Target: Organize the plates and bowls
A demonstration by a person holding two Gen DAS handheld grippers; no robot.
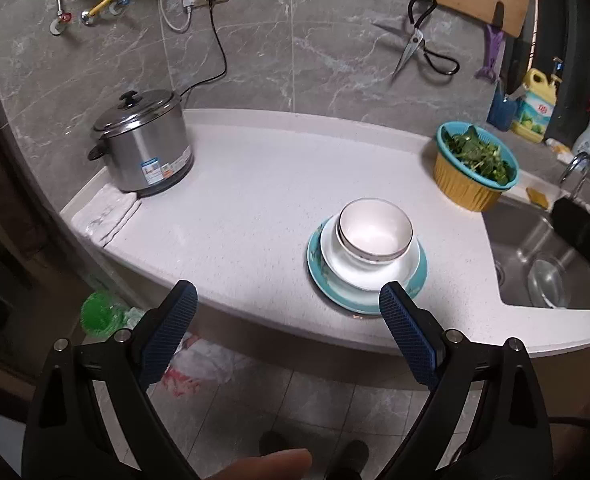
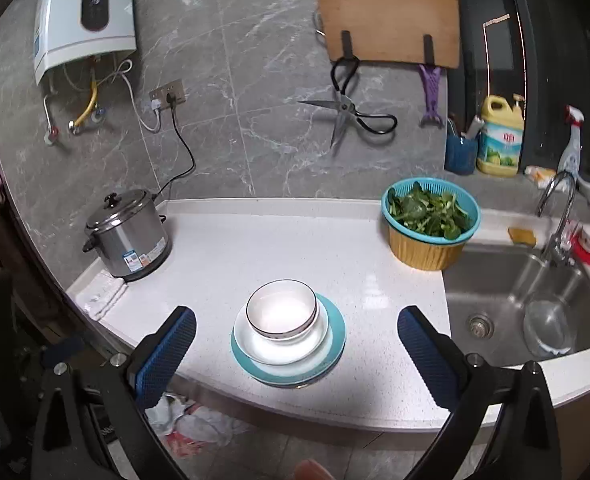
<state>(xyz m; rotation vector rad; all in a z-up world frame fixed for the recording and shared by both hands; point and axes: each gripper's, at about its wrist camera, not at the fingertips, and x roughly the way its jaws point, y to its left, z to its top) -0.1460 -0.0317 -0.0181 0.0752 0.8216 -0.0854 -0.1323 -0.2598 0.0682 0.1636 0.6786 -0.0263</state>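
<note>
Two grippers held back from counter [image 2: 335, 248], jaws wide apart, empty. Left gripper [image 1: 289, 306], right gripper [image 2: 297, 330]. Bowl [image 2: 282, 312] on white plate [image 2: 255, 346] on teal plate [image 2: 337, 340], near counter front edge, beyond fingertips.

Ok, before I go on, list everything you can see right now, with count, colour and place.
bowl: 1, white with dark rim, top of the stack
white plate: 1, under the bowl
teal plate: 1, bottom, near the counter's front edge
counter: 1, white
rice cooker: 1, steel, back left
folded cloth: 1, white, beside the cooker
basket of greens: 1, teal over yellow, by the sink
sink: 1, steel, right
scissors: 1, hanging on the wall
cutting board: 1, wooden, on the wall
detergent bottle: 1, yellow
left gripper: open, empty
right gripper: open, empty
</note>
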